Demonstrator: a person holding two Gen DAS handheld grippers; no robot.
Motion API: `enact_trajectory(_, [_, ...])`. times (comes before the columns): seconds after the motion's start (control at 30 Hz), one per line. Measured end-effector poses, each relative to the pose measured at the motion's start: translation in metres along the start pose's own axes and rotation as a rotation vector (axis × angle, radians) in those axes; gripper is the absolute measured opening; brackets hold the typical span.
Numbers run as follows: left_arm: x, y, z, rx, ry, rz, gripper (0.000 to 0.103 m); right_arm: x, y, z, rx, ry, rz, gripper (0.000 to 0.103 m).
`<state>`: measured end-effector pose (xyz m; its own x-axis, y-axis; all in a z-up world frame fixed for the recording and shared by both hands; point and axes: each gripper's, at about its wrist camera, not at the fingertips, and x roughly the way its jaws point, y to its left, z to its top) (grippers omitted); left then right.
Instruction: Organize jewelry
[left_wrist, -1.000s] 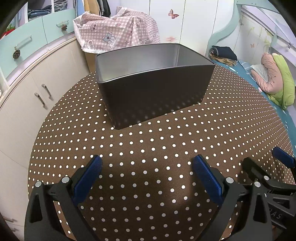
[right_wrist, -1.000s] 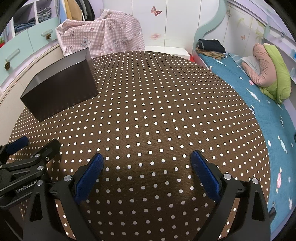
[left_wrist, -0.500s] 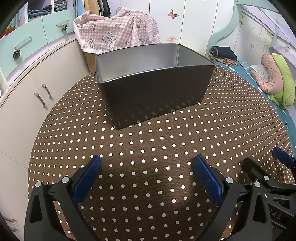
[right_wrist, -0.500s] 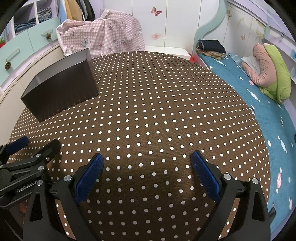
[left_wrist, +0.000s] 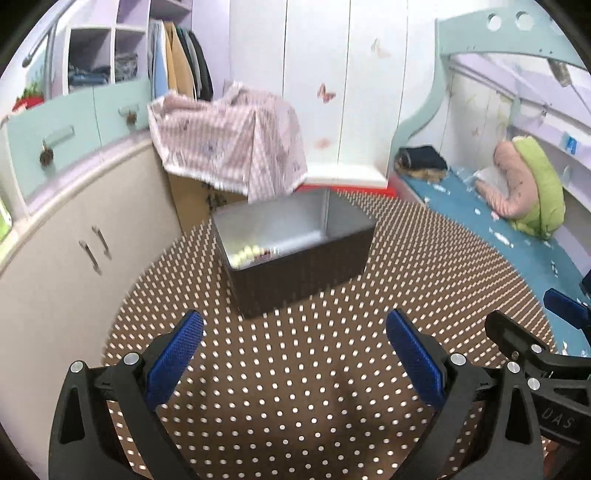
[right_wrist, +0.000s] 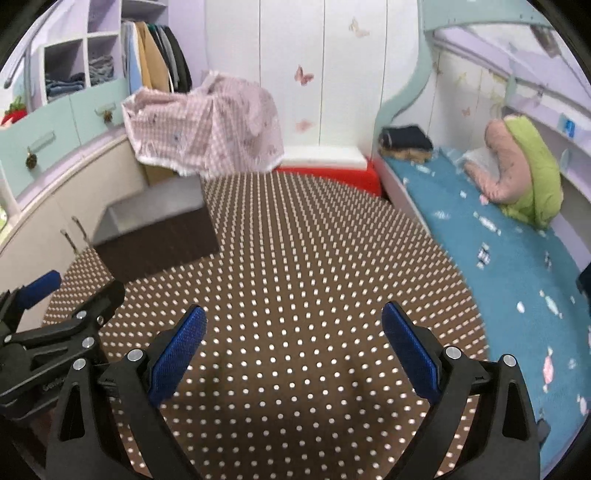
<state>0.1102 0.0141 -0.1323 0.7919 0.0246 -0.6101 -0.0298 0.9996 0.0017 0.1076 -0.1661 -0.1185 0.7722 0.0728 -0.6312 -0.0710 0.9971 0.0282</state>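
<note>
Brown dotted cloth covers the table (left_wrist: 295, 387) in a child's bedroom. From the left wrist, the left gripper (left_wrist: 293, 354) hangs spread and empty above the table's near edge; a dark box (left_wrist: 306, 266) stands toward the far left corner, holding pale yellow beads (left_wrist: 244, 254) against its near wall. From the right wrist, the right gripper (right_wrist: 293, 350) is likewise spread and empty, box (right_wrist: 162, 240) far left, bed (right_wrist: 498, 251) along the table's right edge.

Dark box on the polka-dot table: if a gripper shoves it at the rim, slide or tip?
The dark box is wider than tall with a flat base, so it likely slides rather than tips. Its thin, metallic-looking walls suggest it is light. The tablecloth may drag or bunch. Pale beads inside could shift.
</note>
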Motion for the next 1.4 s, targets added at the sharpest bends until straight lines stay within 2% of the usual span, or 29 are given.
enact_trajectory(0.13, [-0.018, -0.001, 0.007, -0.002, -0.056, 0.012, 0.096, -0.024, 0.005, 0.005, -0.008, -0.042, -0.003, 0.093])
enact_trajectory(0.4, [-0.025, -0.001, 0.006, -0.002, -0.069, 0.011, 0.096, -0.033, 0.006, 0.006, 0.007, -0.038, 0.010, 0.093])
enact_trajectory(0.57, [-0.028, 0.002, 0.005, -0.016, -0.057, -0.008, 0.096, -0.034, 0.003, 0.006, 0.011, -0.040, 0.013, 0.093])
enact_trajectory(1.4, [-0.029, 0.000, 0.004, -0.013, -0.055, -0.008, 0.096, -0.036, 0.003, 0.004, 0.010, -0.029, 0.012, 0.093])
